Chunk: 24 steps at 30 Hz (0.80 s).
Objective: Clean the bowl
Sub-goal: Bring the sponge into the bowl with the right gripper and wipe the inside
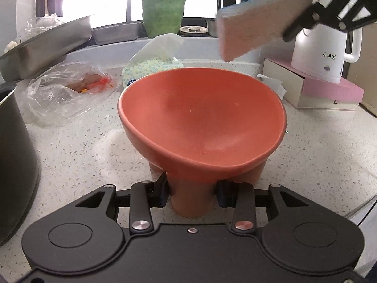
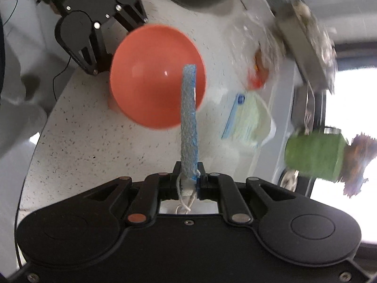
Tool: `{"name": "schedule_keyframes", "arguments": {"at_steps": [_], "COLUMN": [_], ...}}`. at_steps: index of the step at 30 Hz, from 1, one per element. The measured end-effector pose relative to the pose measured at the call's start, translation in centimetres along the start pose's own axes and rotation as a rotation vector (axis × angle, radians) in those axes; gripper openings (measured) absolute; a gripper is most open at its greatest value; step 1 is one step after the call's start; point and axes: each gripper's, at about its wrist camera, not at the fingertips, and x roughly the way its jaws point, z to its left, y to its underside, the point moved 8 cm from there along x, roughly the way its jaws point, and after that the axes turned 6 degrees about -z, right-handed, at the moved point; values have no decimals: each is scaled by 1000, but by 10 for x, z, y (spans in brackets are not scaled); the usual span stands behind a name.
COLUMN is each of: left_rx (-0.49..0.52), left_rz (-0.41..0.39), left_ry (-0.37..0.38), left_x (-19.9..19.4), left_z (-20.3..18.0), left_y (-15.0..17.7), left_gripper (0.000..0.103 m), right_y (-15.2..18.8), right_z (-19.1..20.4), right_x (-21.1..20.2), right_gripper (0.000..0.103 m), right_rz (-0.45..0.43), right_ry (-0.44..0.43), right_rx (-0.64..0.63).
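A coral-red bowl point(image 1: 202, 120) on stubby legs stands on the speckled counter, tilted toward my left camera. My left gripper point(image 1: 193, 193) is shut on one of its legs, a pad pressing each side. The bowl's inside shows a few small specks. My right gripper point(image 2: 189, 179) is shut on a flat sponge point(image 2: 188, 115), blue mesh on one face and pale pink on the other. In the left wrist view that sponge point(image 1: 261, 21) hangs in the air above and behind the bowl's right rim, clear of it. From the right wrist the bowl point(image 2: 156, 75) lies below the sponge's tip.
A tissue pack point(image 1: 153, 63) and a clear plastic bag point(image 1: 66, 92) with food scraps lie behind the bowl. A dark pot point(image 1: 14, 155) stands at the left, steel trays point(image 1: 47, 42) beyond. A white kettle point(image 1: 322, 47) on a pink box point(image 1: 325, 89) is at right. A green vase point(image 1: 163, 7) stands by the window.
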Motion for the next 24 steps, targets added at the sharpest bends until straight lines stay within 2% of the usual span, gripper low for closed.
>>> {"name": "schedule_keyframes", "arguments": {"at_steps": [6, 14, 20, 24], "left_rx": [0, 12, 8, 16], "left_rz": [5, 10, 3, 5], "left_ry": [17, 36, 32, 36], "left_x": [-1, 0, -1, 0], "left_z": [1, 3, 3, 3], "left_y": [-1, -1, 0, -1], "left_gripper": [38, 38, 38, 38], "right_y": [-14, -26, -32, -41], "right_z": [14, 24, 37, 46], "right_x": [16, 30, 33, 29], "right_gripper": [12, 12, 12, 12], "right_rz": [47, 81, 105, 107], "right_ry": [-5, -49, -159, -217], "right_rx": [-213, -409, -574, -606]}}
